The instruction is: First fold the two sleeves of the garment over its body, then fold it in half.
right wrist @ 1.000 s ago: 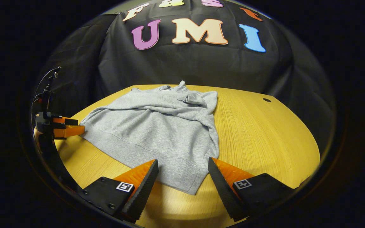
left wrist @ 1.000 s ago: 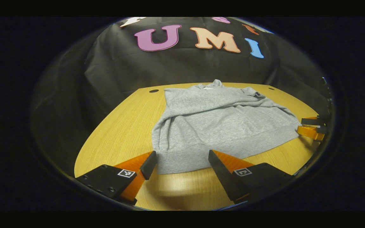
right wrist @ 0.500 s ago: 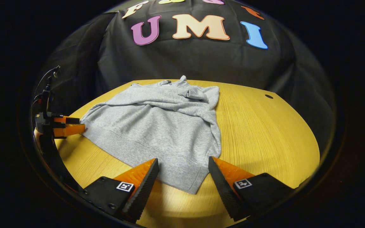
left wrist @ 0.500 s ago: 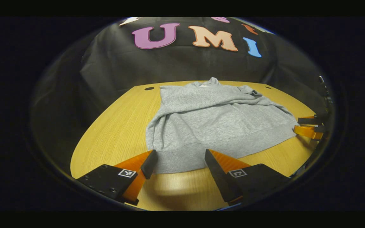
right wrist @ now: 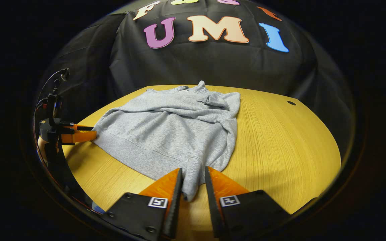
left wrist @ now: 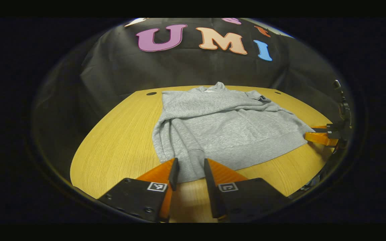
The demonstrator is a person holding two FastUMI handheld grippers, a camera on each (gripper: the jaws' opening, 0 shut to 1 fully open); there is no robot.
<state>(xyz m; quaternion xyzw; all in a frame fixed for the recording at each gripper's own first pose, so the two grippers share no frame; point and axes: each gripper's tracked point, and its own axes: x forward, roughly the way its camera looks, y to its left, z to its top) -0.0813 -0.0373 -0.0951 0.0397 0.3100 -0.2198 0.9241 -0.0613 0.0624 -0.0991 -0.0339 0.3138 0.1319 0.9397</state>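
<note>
Grey garment [left wrist: 226,129] spread flat on the bench [left wrist: 119,144], both sleeves folded over its body, collar toward the booth wall. Left gripper [left wrist: 189,169] pinches one corner of the near hem; right gripper [right wrist: 193,182] pinches the other, cloth bunched between its fingers. Bare bench lies on either side and along the near edge.

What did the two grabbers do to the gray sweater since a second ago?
Both closed in. The left gripper and the right gripper each narrowed their fingers onto a bottom corner of the gray sweater, bunching its hem between them. The sweater otherwise lies flat on the wooden table, sleeves already folded over its body.
</note>
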